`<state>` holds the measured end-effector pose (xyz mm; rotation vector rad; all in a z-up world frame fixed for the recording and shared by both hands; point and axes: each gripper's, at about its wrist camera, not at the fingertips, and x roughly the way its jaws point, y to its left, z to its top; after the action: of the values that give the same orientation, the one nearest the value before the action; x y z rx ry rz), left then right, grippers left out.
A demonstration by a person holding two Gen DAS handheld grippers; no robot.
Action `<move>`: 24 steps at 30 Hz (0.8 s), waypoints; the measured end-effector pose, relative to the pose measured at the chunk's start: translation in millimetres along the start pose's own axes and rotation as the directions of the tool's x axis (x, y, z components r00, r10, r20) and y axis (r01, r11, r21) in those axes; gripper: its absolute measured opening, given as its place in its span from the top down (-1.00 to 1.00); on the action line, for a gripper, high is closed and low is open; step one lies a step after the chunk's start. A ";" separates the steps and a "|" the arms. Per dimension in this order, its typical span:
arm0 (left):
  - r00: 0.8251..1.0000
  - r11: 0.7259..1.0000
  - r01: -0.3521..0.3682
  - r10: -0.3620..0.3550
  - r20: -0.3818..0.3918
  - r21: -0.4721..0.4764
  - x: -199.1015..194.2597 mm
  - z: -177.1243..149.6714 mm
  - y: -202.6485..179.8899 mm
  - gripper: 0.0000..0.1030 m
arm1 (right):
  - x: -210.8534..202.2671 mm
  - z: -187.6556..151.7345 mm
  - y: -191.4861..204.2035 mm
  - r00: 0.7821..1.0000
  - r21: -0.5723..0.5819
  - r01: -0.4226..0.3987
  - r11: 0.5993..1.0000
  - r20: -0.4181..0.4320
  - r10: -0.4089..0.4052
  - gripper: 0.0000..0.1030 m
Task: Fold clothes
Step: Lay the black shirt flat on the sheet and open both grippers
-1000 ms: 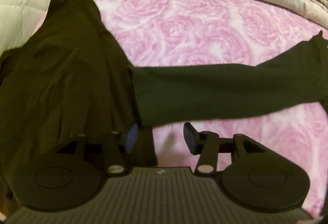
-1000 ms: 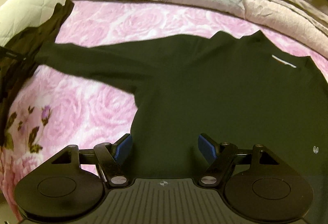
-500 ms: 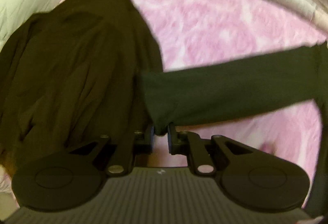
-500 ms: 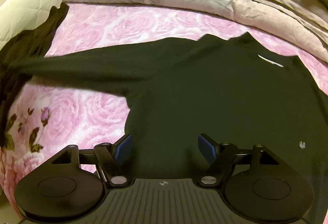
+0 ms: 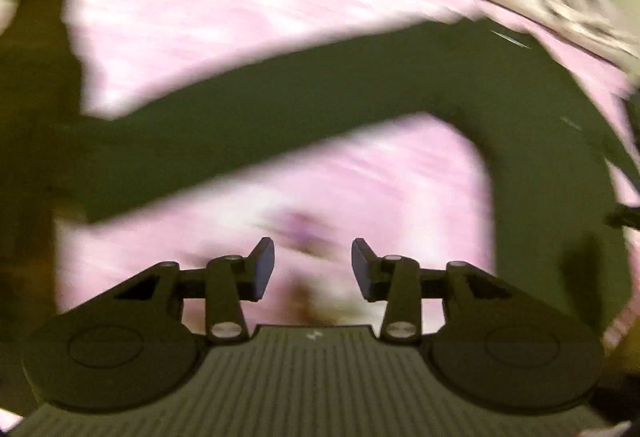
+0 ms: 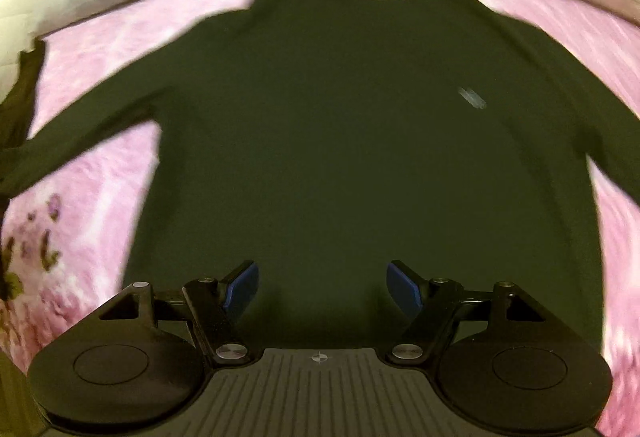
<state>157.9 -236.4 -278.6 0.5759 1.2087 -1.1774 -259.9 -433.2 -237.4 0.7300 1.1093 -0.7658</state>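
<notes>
Both tools hanging open over the shirt

We are holding the left tool [image 5: 313, 267] and right tool [image 6: 322, 291] empty, fingers apart; the dark shirt [image 6: 360, 141] is lying flat on the pink bed [image 6: 96, 173], sleeves spread, ready for folding.

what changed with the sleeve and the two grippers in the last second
The left hand-held gripper shut on the sleeve half a second ago, has since let it go and pulled back, open. The right hand-held gripper stayed open over the shirt, which still lies flat on the pink sheet.
</notes>
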 end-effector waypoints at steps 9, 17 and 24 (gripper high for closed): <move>0.968 0.976 0.174 -0.145 -0.207 0.130 76.9 -89.6 -150.4 0.25 | 0.0 -96.1 -115.8 0.991 0.150 0.119 0.982 -0.086 -0.107 -0.44; 0.953 0.970 0.054 0.020 -0.302 0.235 60.1 -136.7 -188.0 0.27 | -27.1 -177.2 -214.4 0.972 0.302 0.159 0.940 -0.212 -0.097 -0.46; 0.967 0.976 -0.044 0.094 -0.235 0.211 -10.6 -133.3 -224.2 0.27 | -96.2 -164.6 -229.6 0.997 0.386 0.071 0.920 -0.056 -0.054 -0.91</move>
<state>-99.3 -195.6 -260.4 0.9337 1.2699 -1.2040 -556.6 -405.8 -221.0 1.0532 1.0351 -1.0452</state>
